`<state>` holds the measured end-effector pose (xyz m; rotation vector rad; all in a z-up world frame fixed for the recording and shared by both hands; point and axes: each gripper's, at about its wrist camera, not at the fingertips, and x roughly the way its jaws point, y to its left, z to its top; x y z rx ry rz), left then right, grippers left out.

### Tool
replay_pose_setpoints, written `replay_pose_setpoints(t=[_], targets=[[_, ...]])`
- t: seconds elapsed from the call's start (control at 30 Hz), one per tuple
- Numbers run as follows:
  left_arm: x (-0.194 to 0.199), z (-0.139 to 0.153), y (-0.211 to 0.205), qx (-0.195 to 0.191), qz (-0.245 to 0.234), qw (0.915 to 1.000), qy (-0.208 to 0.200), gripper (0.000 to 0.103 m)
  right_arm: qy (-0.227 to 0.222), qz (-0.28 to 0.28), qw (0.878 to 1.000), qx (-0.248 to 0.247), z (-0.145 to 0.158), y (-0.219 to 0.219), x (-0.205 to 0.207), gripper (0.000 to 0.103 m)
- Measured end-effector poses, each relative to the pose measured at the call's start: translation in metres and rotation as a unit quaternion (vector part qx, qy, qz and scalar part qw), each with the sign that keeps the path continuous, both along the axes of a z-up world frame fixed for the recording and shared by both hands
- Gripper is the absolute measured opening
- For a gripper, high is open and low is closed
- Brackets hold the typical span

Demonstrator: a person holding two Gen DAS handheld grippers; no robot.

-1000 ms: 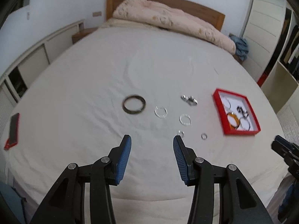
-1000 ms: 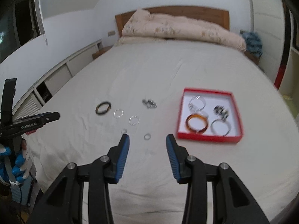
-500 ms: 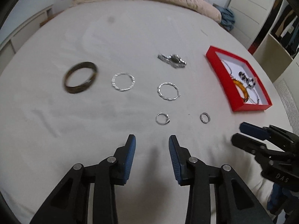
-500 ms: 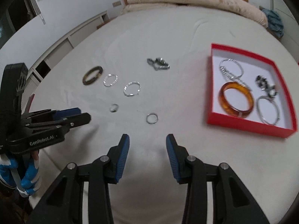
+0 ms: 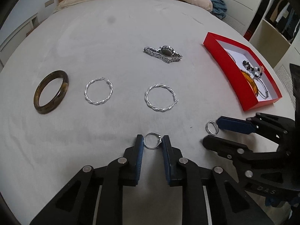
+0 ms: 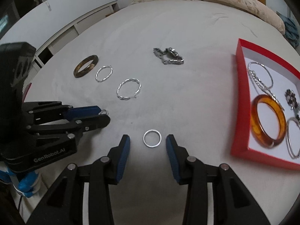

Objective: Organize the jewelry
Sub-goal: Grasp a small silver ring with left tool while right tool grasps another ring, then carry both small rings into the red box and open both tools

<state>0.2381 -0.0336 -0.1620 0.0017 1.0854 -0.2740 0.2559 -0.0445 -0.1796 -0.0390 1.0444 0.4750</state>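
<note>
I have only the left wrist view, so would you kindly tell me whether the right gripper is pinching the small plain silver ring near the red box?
Observer: Not yet. In the right wrist view the small plain silver ring lies flat on the white bedsheet between the right gripper's open fingers, with a clear gap on each side.
Operator: Thank you. The box's near wall hides part of its inside from me; what lies there?
Observer: A twisted silver bangle lies at the far end of the red cardboard box, and its near end overlaps the translucent amber bangle.
</note>
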Motion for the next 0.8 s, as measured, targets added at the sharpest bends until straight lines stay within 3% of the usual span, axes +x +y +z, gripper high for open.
replay_pose_setpoints(t=[0.17,0.43,0.8], targets=[[-0.005,0.000,-0.003,0.013,-0.006,0.9999,-0.009,0.019,-0.003,0.004,1.000,-0.013,-0.005,0.003,0.007,0.019],[-0.018,0.015,0.003,0.009,0.008,0.9999,-0.006,0.019,-0.004,-0.001,1.000,-0.010,0.005,0.003,-0.005,0.019],[-0.041,0.067,-0.013,-0.002,0.001,0.9990,-0.045,0.019,-0.056,-0.037,0.998,0.011,0.064,-0.025,-0.043,0.019]])
